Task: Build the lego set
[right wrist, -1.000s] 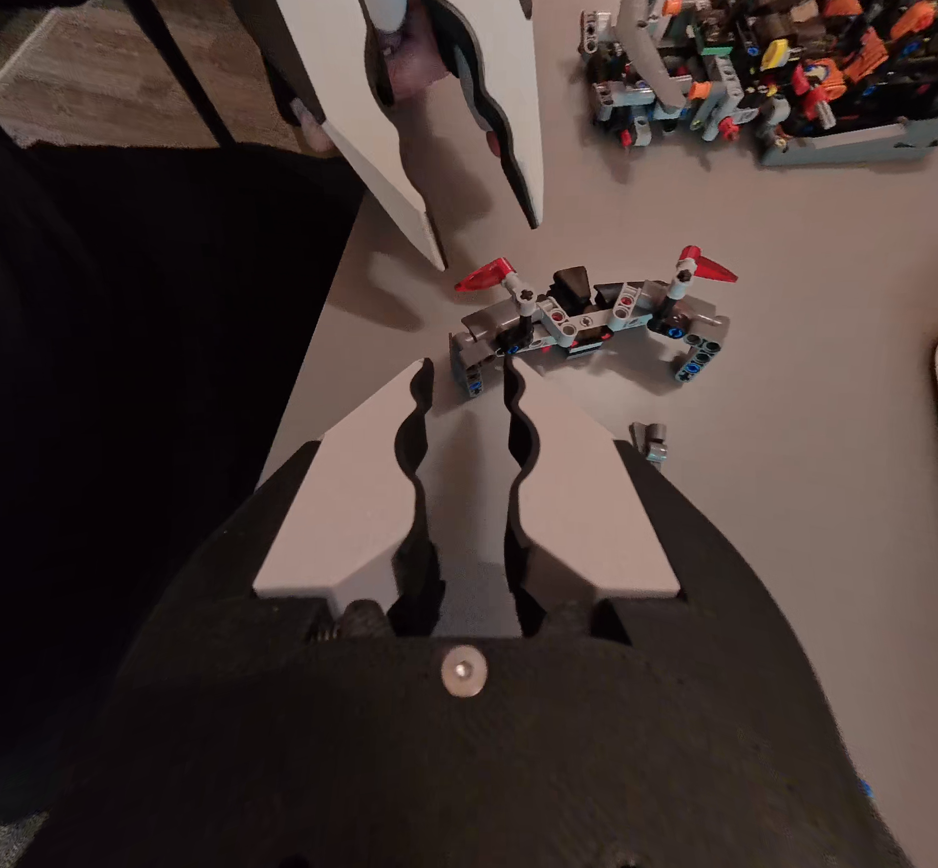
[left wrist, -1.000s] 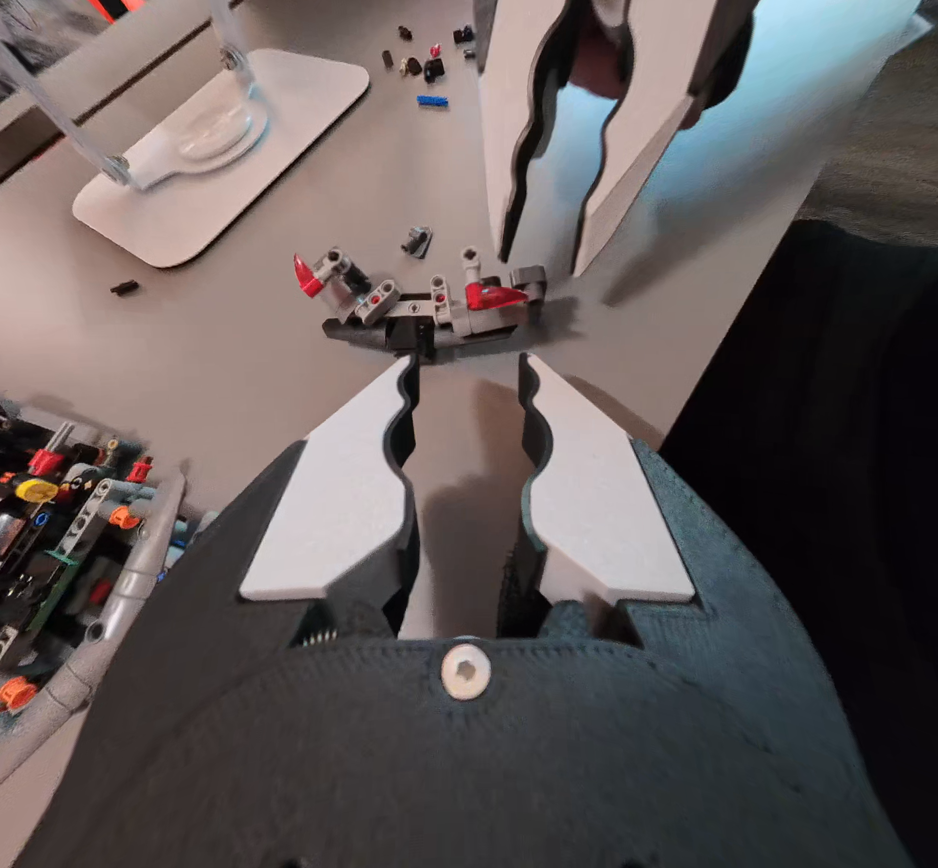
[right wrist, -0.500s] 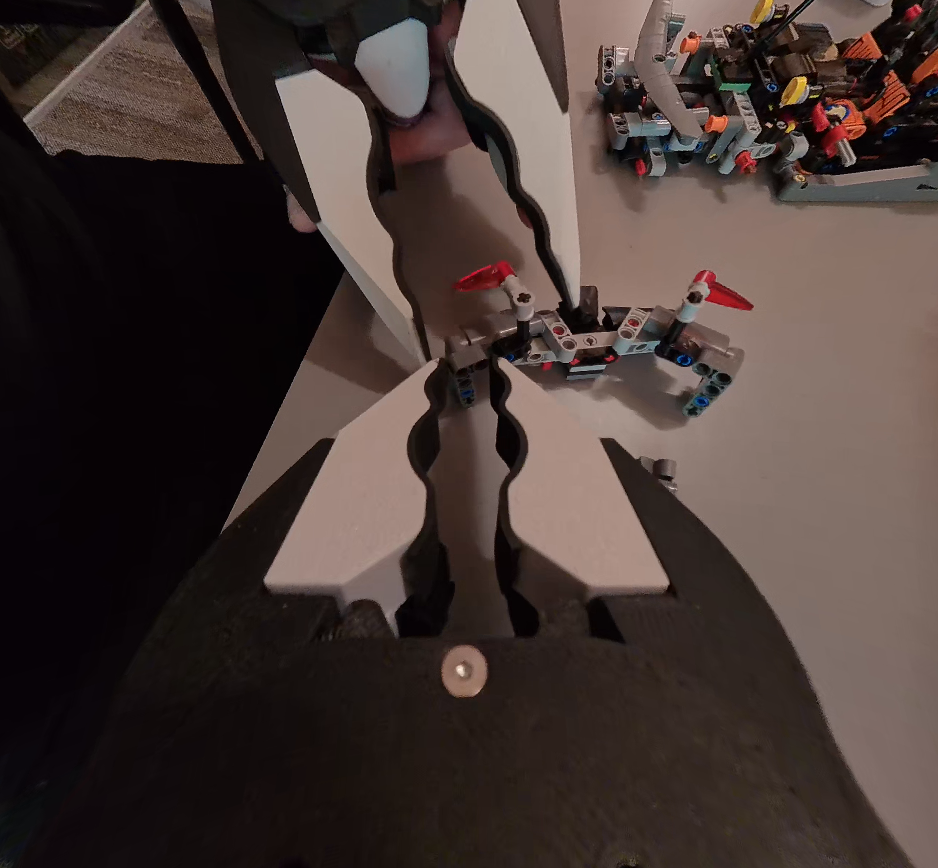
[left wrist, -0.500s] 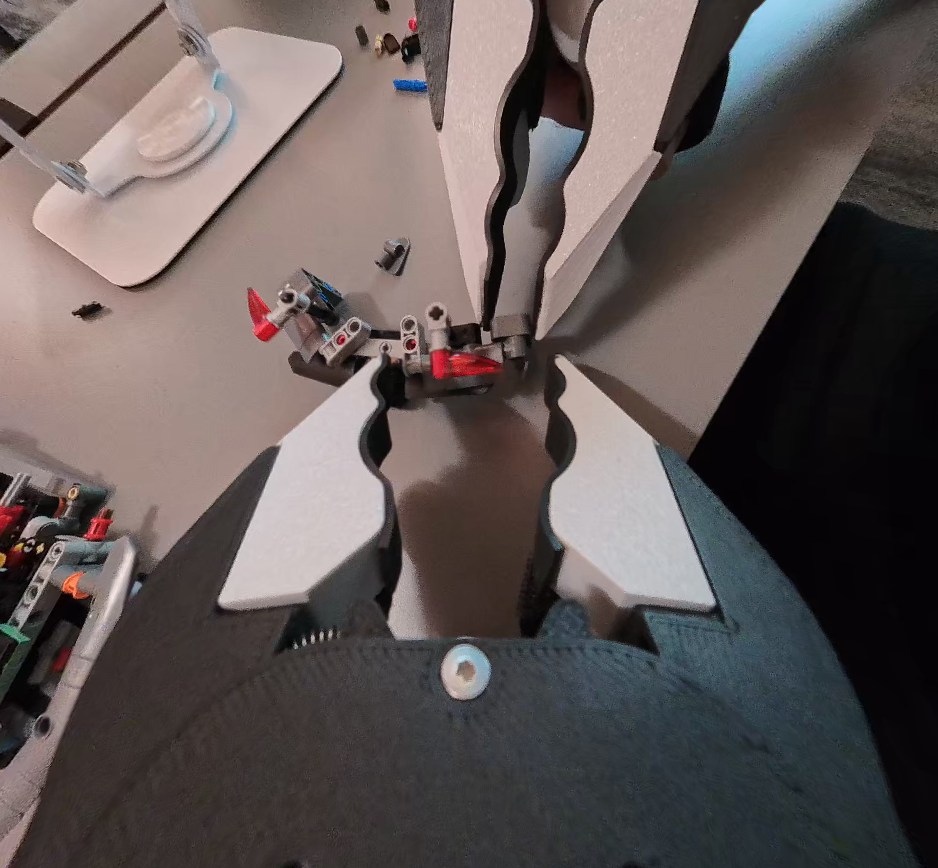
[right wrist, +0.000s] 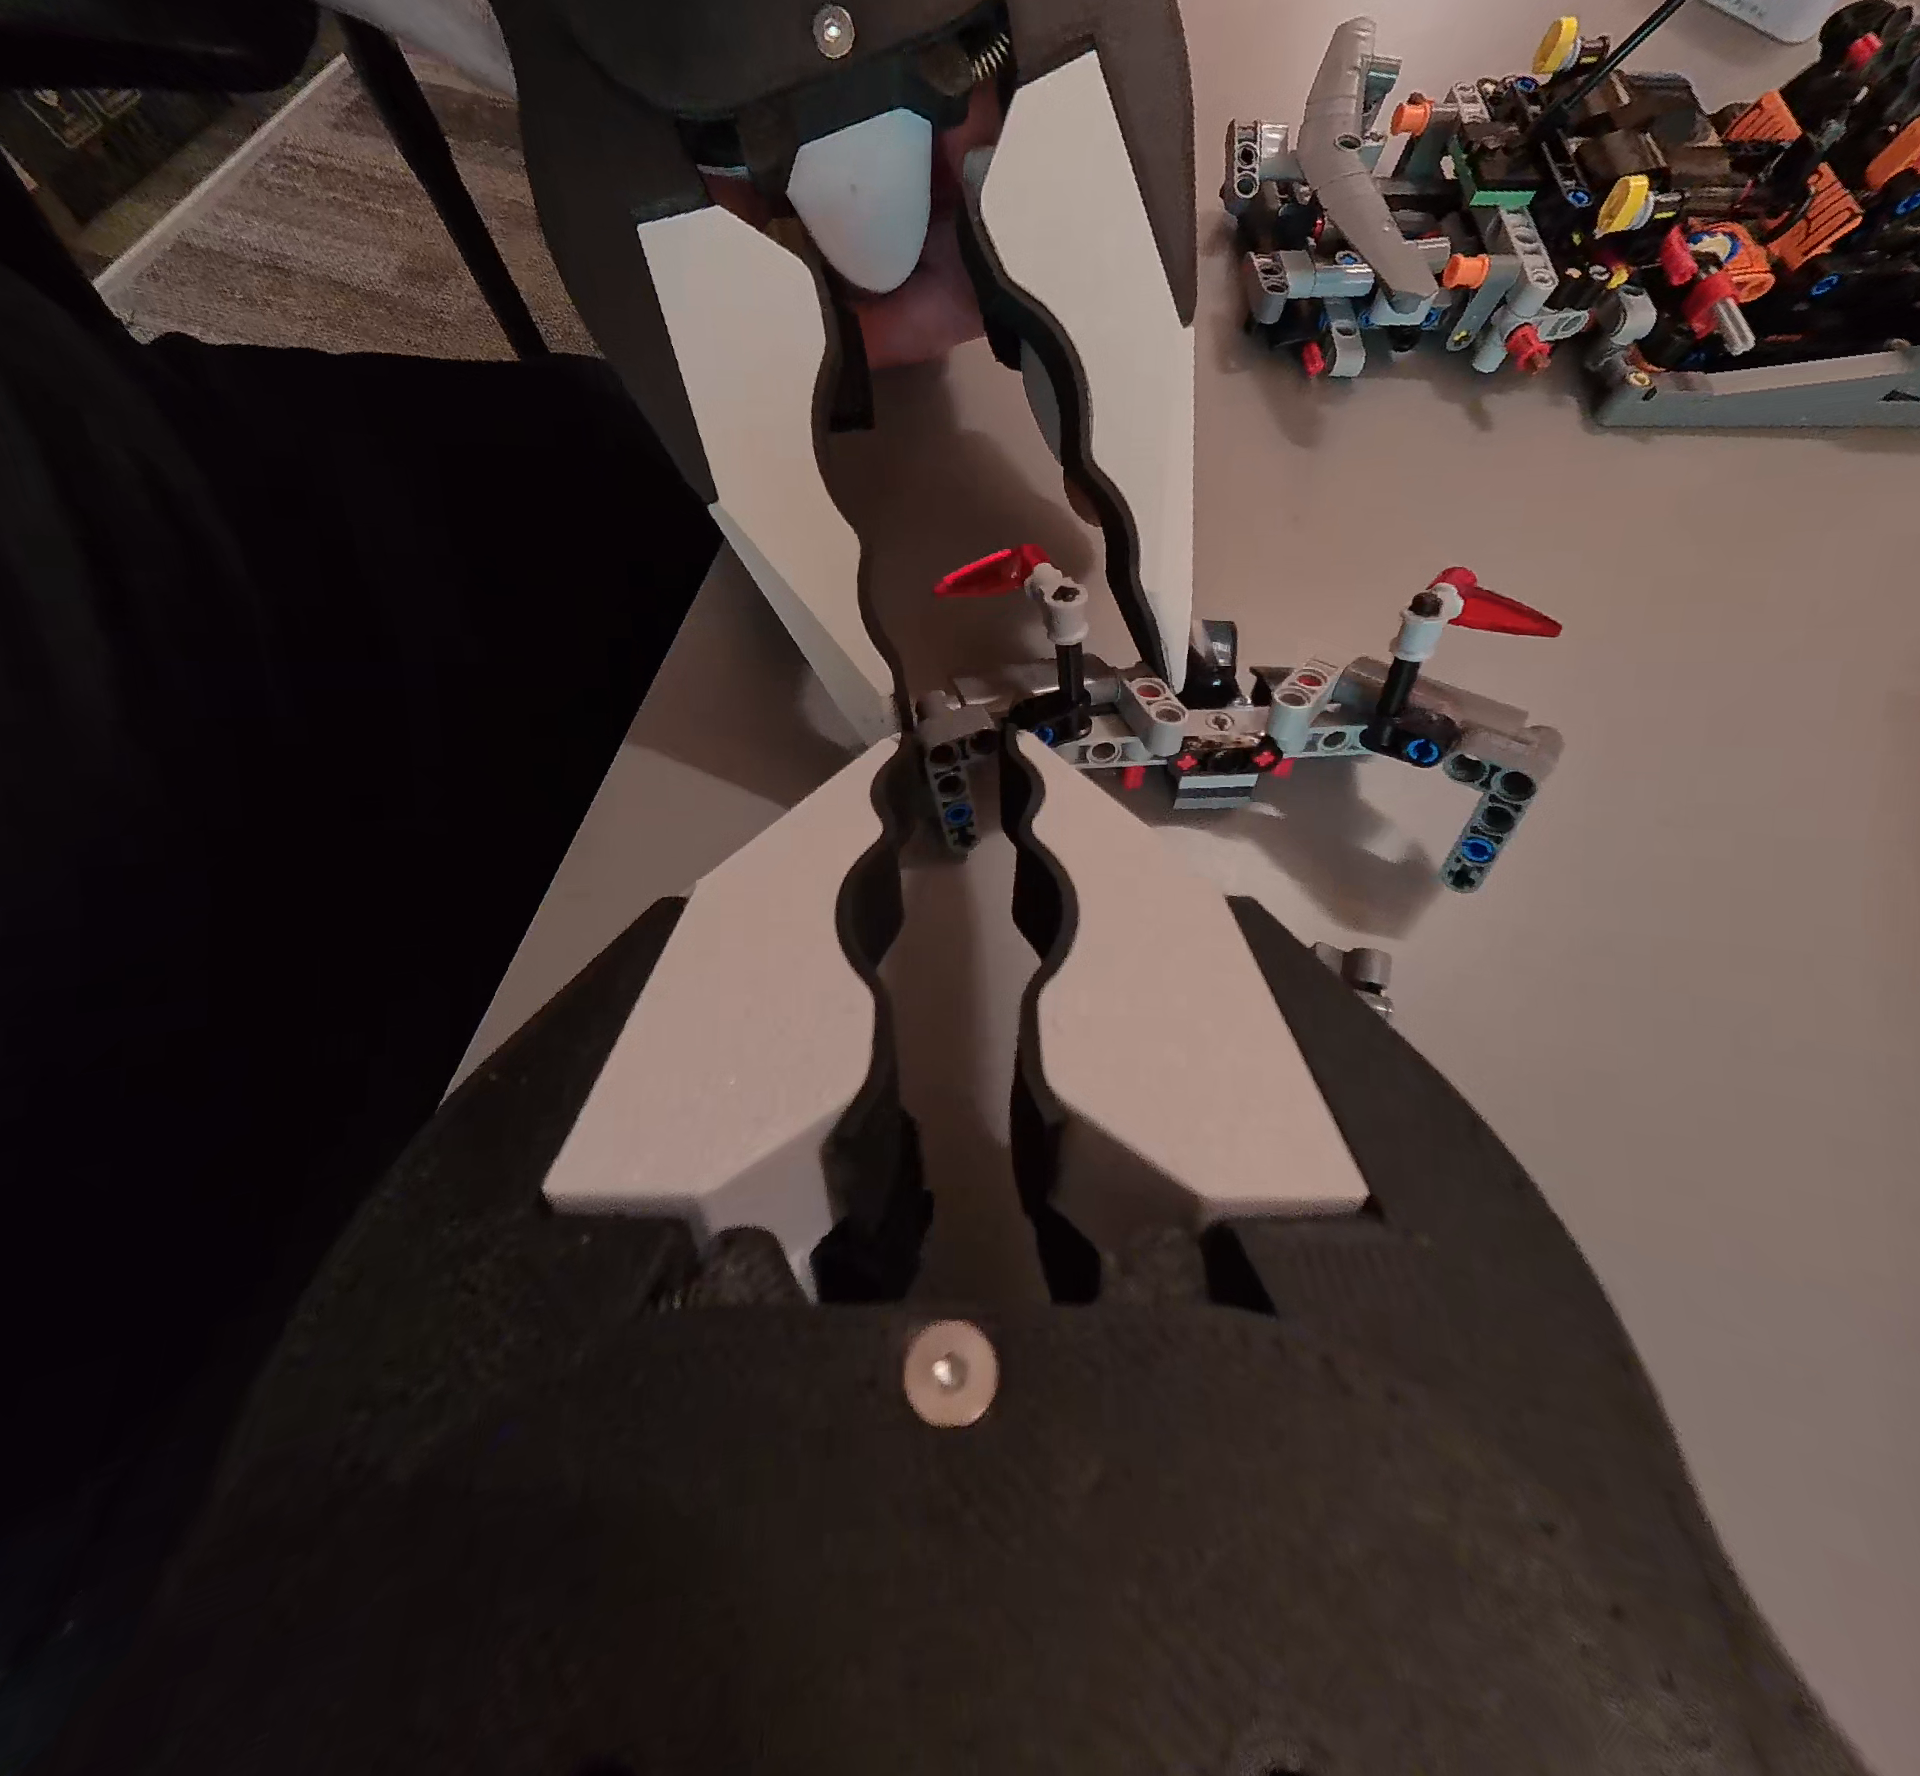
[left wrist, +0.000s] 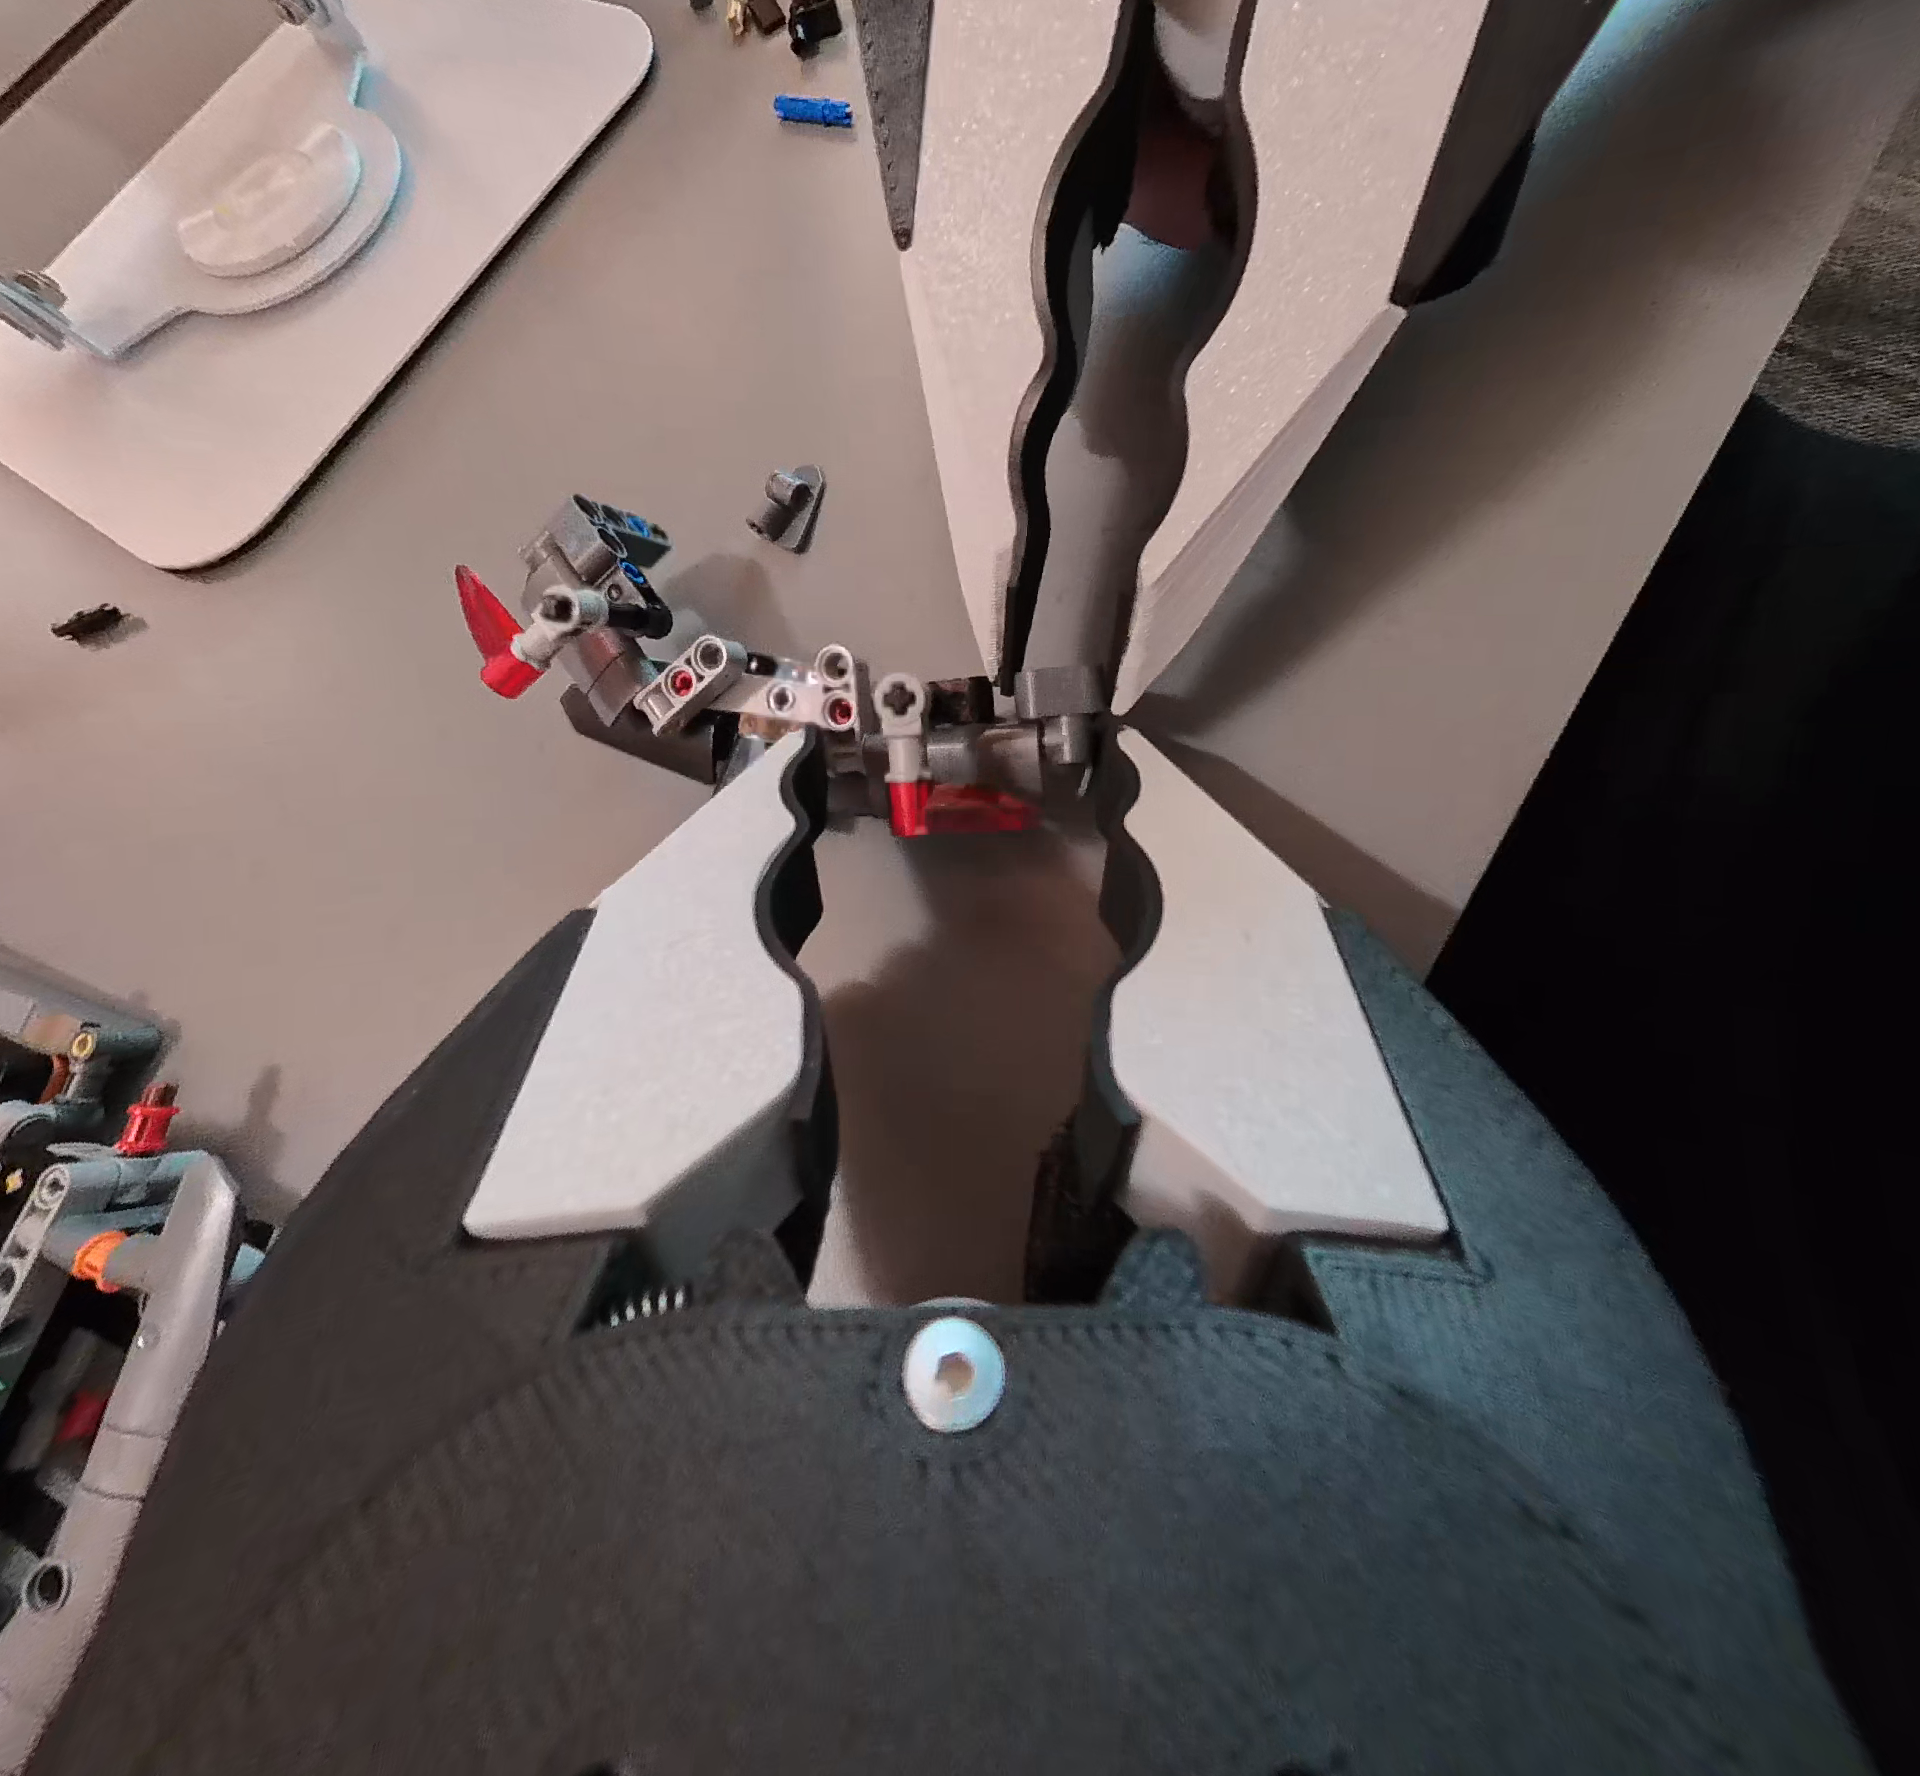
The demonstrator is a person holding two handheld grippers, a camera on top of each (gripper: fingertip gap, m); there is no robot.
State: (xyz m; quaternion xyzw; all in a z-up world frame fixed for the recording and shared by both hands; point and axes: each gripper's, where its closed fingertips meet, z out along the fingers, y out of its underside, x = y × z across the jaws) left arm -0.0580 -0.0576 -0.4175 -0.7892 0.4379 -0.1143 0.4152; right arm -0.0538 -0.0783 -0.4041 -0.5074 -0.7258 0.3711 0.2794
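1. The small lego assembly (left wrist: 831, 718), a grey beam frame with two red pointed pieces, lies near the tabletop (left wrist: 364, 843) edge, at the centre of the left wrist view and just above centre in the right wrist view (right wrist: 1205, 729).
2. The left gripper (left wrist: 961, 770) has its fingers spread wide, one tip on each side of the assembly's near end around a red piece; whether the tips press on it I cannot tell.
3. The right gripper (right wrist: 951, 770) has its fingers drawn close on either side of the assembly's grey end beam (right wrist: 956, 781); actual contact cannot be made out. In the left wrist view its tips (left wrist: 1055, 677) come down onto that same end.
4. A larger, multicoloured lego build (right wrist: 1558, 209) sits in the upper right of the right wrist view.
5. Loose small pieces (left wrist: 790, 12) lie at the top centre of the left wrist view, a blue pin (left wrist: 814, 111) below them.
6. A white stand base (left wrist: 260, 272) fills the upper left of that view.
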